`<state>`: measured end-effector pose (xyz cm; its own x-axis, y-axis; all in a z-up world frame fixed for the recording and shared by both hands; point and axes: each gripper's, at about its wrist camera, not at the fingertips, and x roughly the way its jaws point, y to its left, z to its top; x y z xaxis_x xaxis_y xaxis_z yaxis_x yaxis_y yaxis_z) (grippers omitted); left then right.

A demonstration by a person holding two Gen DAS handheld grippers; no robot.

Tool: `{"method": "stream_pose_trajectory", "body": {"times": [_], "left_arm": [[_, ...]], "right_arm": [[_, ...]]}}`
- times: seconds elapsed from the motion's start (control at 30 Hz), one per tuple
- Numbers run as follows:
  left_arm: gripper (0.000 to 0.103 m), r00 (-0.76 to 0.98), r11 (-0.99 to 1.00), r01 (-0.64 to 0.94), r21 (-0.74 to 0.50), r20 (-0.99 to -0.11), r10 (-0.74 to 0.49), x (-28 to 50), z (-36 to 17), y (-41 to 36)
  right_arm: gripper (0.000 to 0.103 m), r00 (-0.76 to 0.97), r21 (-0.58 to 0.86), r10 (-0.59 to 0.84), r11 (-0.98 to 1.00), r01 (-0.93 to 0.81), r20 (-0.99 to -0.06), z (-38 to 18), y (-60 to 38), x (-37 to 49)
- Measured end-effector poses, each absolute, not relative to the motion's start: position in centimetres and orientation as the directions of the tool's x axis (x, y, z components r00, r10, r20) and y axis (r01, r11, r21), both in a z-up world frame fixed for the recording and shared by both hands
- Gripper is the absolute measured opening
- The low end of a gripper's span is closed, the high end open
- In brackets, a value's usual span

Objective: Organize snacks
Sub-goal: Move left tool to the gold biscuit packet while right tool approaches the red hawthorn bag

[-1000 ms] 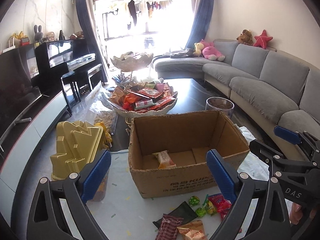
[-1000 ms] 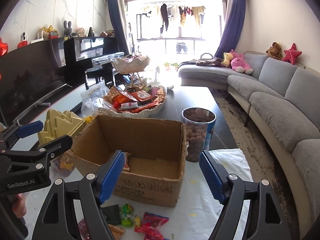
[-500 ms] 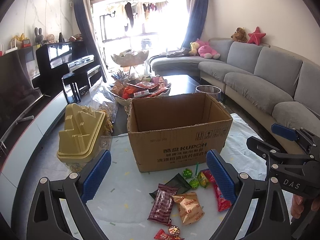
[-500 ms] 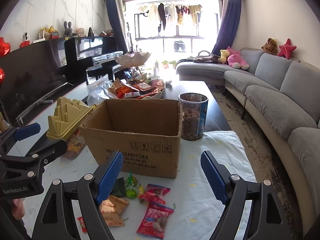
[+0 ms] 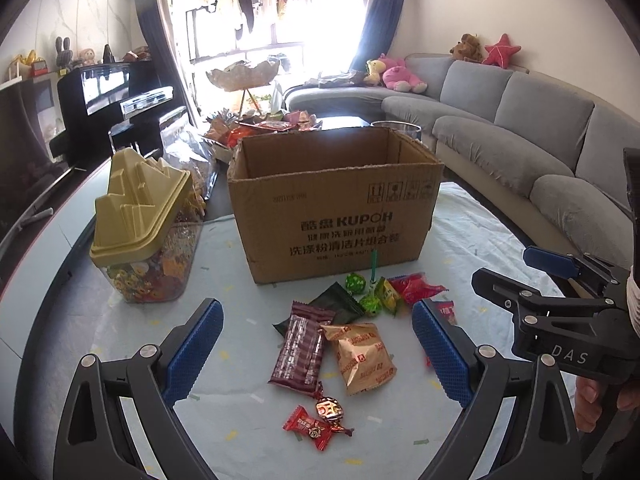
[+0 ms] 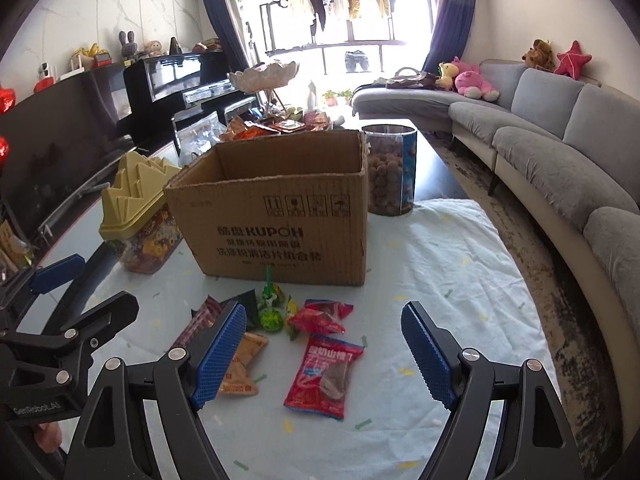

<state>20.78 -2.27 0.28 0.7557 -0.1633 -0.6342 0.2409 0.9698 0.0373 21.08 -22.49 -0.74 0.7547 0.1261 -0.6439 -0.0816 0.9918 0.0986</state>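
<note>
Matt corrugated cardboard box (image 5: 336, 216), glossy foil snack wrappers (image 5: 362, 356), soft cloth cover (image 6: 452, 264)

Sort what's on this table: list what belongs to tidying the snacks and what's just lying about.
For the job:
- cardboard box
- brown wafer packet
- gold packet
- red packet
- green candies

Lying about:
- yellow-lidded jar
- tub of brown balls
- sofa
- piano

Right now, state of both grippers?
Left gripper: jaws open, holding nothing.
Right gripper: jaws open, holding nothing.
</note>
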Motion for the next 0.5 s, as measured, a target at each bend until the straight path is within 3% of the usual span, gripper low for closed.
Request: {"method": "stream_pose_trajectory", "body": {"times": [0.5], "left_arm": [[0.075,0.648,0.95,0.312,-0.031,-0.724,-0.237,22.3,-5.4,-2.8]], "right_arm": [[0.081,0.654,0.111,0.128,0.992,-0.068,-0.745,-6.3,-22.2,22.4]]}}
